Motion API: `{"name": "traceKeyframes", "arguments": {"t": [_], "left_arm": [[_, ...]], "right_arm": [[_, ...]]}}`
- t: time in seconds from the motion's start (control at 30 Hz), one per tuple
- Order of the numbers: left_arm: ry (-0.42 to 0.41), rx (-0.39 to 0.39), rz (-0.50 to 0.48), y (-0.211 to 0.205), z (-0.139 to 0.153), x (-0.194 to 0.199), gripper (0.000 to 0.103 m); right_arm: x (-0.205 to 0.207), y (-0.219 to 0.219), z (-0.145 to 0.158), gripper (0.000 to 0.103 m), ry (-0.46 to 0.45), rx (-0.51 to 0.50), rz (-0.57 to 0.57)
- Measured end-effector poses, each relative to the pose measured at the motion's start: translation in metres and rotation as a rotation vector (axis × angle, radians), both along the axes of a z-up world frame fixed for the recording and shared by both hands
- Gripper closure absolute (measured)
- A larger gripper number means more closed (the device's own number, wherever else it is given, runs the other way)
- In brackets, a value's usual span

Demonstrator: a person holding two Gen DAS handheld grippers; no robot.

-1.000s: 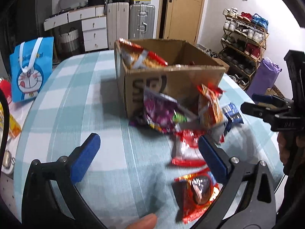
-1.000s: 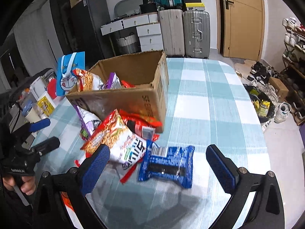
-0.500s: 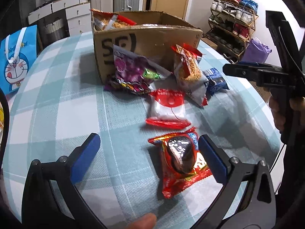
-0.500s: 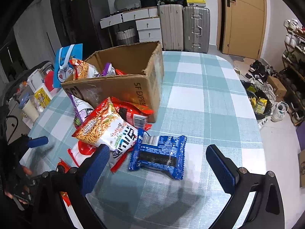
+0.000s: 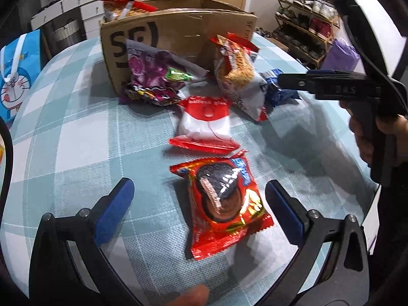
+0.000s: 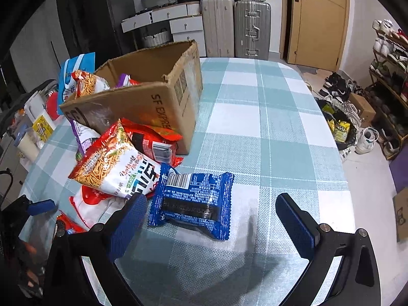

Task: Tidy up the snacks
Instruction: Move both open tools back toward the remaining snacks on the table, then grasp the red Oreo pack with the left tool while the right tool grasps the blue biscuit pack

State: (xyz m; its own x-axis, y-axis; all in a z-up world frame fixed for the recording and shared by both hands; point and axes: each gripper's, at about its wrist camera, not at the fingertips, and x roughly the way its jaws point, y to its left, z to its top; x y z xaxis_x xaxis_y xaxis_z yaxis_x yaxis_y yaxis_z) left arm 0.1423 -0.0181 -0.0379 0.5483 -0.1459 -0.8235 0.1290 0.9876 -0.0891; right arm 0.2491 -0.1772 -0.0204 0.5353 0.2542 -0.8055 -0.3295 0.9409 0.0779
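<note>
Tongs (image 5: 199, 199) wide over red cookie pack (image 5: 221, 204); box (image 5: 178, 35) behind.

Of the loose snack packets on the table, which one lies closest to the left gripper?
The red cookie packet, showing a dark sandwich cookie. It lies between the open jaws of the left gripper, apart from the other packets piled beside the cardboard box.
</note>
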Motion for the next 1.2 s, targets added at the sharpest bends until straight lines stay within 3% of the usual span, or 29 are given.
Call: {"name": "traceKeyframes", "arguments": {"t": [0.4, 0.93, 1.03, 1.2], "left_arm": [[0.024, 0.027, 0.019, 0.007, -0.008, 0.006, 0.001], [0.029, 0.054, 0.001, 0.01, -0.016, 0.006, 0.001], [0.032, 0.06, -0.005, 0.009, -0.016, 0.005, 0.001], [0.037, 0.061, -0.029, 0.007, -0.014, 0.001, 0.006]], "right_arm": [[0.013, 0.01, -0.031, 0.001, 0.043, -0.046, -0.012], [0.019, 0.009, -0.036, 0.001, 0.03, -0.071, -0.043], [0.015, 0.01, -0.034, 0.007, 0.027, -0.058, -0.024], [0.012, 0.012, -0.032, 0.026, 0.018, -0.035, 0.022]]}}
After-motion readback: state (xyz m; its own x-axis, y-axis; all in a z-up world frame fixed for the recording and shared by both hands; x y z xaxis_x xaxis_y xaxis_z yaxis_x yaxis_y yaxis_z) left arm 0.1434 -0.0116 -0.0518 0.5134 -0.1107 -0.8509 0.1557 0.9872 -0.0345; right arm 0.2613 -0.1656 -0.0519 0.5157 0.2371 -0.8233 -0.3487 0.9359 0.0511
